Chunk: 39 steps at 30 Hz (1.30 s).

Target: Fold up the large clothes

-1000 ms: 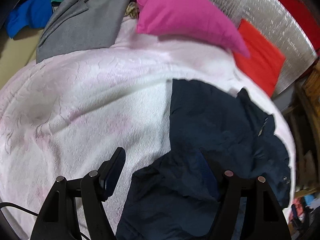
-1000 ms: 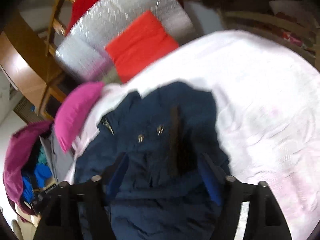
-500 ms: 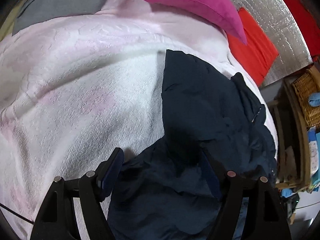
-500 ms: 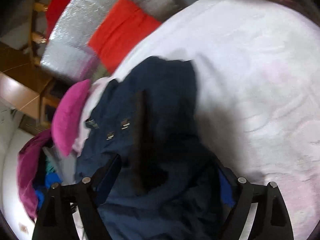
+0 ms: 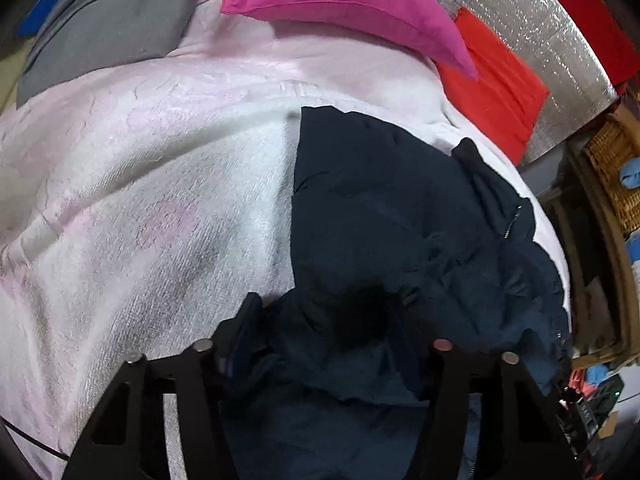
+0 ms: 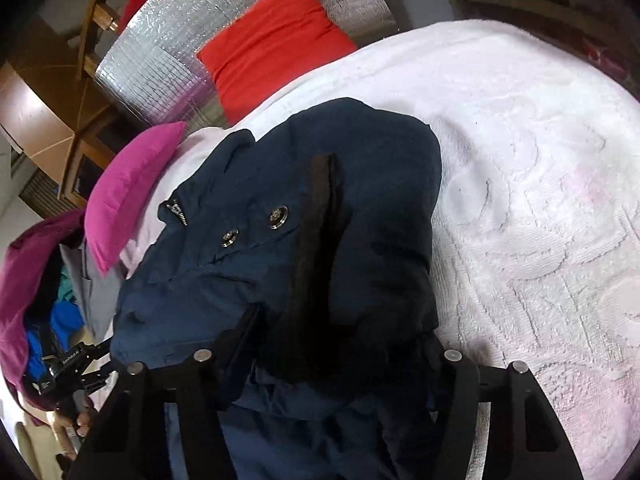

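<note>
The dark navy jacket [image 5: 392, 216] lies crumpled on the pale pink-and-white blanket [image 5: 132, 208] that covers the bed. In the left wrist view the jacket occupies the right half of the blanket; its near edge is bunched up between the fingers of the left gripper [image 5: 324, 332]. The jaws stand apart with fabric heaped between them. Whether the fingers press the cloth cannot be told, because the right fingertip is buried in the folds.

In the right wrist view the jacket [image 6: 376, 184] sits directly ahead of the right gripper [image 6: 340, 340]. Its jaws also stand wide apart, with cloth mounded between them and over the right fingertip. A dark trim strip [image 6: 320, 216] runs up the middle of the jacket. Two metal snaps [image 6: 256, 226] and a zipper pull [image 6: 176, 212] show to the left of the strip.

A pink pillow [image 5: 352, 12] and a red cushion [image 5: 492, 84] lie beyond the jacket at the head of the bed, in front of a silver foil panel [image 5: 532, 28]. A grey garment [image 5: 112, 24] lies at the far left.

Compared with one second ago, both grippers are closer to the jacket. More fabric is gathered between the fingers of each gripper, and the jacket body is more compactly folded on itself.
</note>
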Each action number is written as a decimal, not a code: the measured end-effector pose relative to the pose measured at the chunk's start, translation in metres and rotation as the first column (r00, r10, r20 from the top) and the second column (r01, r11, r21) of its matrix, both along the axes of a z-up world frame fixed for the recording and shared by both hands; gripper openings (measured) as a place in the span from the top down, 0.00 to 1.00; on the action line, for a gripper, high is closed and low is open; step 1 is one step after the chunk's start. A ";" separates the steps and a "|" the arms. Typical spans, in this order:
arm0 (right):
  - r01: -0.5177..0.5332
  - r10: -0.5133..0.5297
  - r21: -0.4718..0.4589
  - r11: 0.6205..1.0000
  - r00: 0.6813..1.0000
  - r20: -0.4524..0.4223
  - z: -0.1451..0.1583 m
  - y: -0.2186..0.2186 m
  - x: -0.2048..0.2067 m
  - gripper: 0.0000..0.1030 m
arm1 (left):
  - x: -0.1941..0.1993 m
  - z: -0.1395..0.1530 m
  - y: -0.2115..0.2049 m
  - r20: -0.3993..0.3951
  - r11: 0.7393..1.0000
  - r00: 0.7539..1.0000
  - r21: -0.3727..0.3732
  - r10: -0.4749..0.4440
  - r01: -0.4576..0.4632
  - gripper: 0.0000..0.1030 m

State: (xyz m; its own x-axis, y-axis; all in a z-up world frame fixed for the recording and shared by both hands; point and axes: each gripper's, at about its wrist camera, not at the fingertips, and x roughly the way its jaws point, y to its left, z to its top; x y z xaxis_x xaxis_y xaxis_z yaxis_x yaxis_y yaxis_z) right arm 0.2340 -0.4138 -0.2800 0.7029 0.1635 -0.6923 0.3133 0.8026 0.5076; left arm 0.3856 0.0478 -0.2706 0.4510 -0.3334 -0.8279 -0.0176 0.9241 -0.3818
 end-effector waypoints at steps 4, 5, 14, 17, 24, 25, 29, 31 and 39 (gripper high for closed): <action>0.004 -0.004 -0.041 0.999 1.000 -0.015 0.006 0.006 0.006 0.45 | -0.004 0.002 0.011 0.012 1.000 1.000 -0.008 0.024 -0.024 0.62; 0.004 -0.005 -0.050 0.999 1.000 -0.016 0.008 0.008 0.007 0.49 | -0.005 0.004 0.014 0.020 0.999 0.999 -0.017 0.028 -0.028 0.65; 0.006 -0.004 -0.097 0.995 1.000 0.029 0.030 0.017 0.014 0.55 | 0.000 0.004 0.013 0.008 0.999 1.000 -0.025 0.029 -0.029 0.83; 0.023 -0.023 -0.042 0.999 1.000 -0.019 0.011 0.008 0.012 0.51 | 0.000 0.008 0.016 0.010 0.999 0.999 0.009 0.043 -0.043 0.52; 0.058 -0.059 0.090 0.994 0.998 0.008 0.031 -0.014 -0.005 0.31 | -0.001 0.006 0.037 -0.009 0.994 0.994 -0.024 0.107 -0.107 0.29; 0.067 -0.069 0.101 0.993 0.997 0.021 0.034 -0.019 -0.007 0.29 | -0.002 0.009 0.039 -0.002 0.993 0.994 -0.037 0.112 -0.112 0.29; 0.137 -0.151 0.187 0.973 0.987 0.058 0.036 -0.046 -0.007 0.21 | -0.006 0.015 0.037 0.009 0.994 0.996 -0.064 0.084 -0.083 0.29; 0.165 -0.183 0.249 0.954 0.982 0.049 0.029 -0.059 -0.002 0.21 | -0.004 0.012 0.025 0.000 0.998 0.998 -0.039 0.057 -0.057 0.29; 0.226 -0.225 0.303 0.926 0.974 -0.037 0.003 -0.070 0.035 0.52 | -0.006 0.005 0.005 -0.004 0.996 1.000 0.087 -0.005 0.005 0.29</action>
